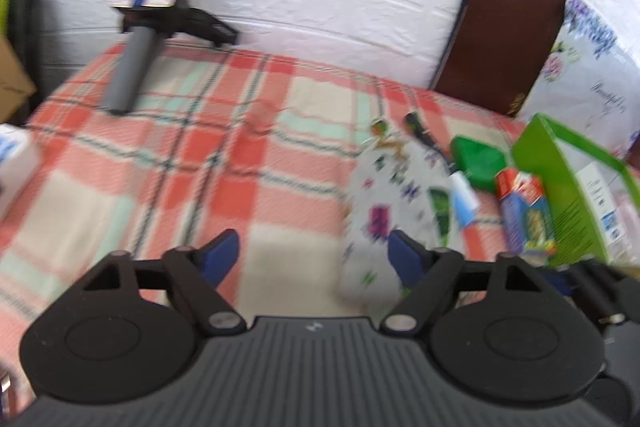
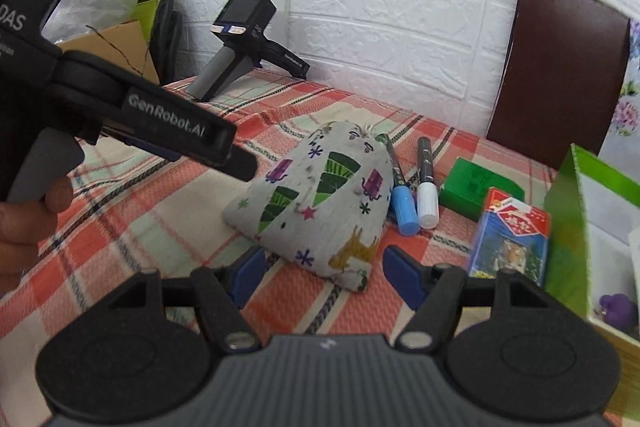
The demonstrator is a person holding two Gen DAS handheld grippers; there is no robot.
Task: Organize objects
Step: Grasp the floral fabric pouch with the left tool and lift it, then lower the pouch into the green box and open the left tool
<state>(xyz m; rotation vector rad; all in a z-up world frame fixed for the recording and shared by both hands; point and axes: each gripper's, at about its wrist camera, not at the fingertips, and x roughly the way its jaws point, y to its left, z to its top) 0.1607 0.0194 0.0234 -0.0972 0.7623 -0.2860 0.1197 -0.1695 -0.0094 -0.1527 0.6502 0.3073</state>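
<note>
Both grippers are spread wide and holding nothing: right gripper (image 2: 324,277) sits just short of the pouch (image 2: 320,203), left gripper (image 1: 314,259) beside it. The pouch lies on the plaid cloth (image 2: 160,211); it looks soft, light and floppy, so I'd pinch the gathered top. Two markers (image 2: 416,187) touch its right side, with a card box (image 2: 510,239) and a green box (image 2: 580,219) nearby, so it's tight there.

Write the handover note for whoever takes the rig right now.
Left hand-held gripper: open, holding nothing. Right hand-held gripper: open, holding nothing, facing the printed pouch.
On the plaid cloth: pouch, two markers beside it, green block, card pack, green box at the right edge.
Done: nothing visibly put away.
Left: sort all of these, probably the pouch first.
</note>
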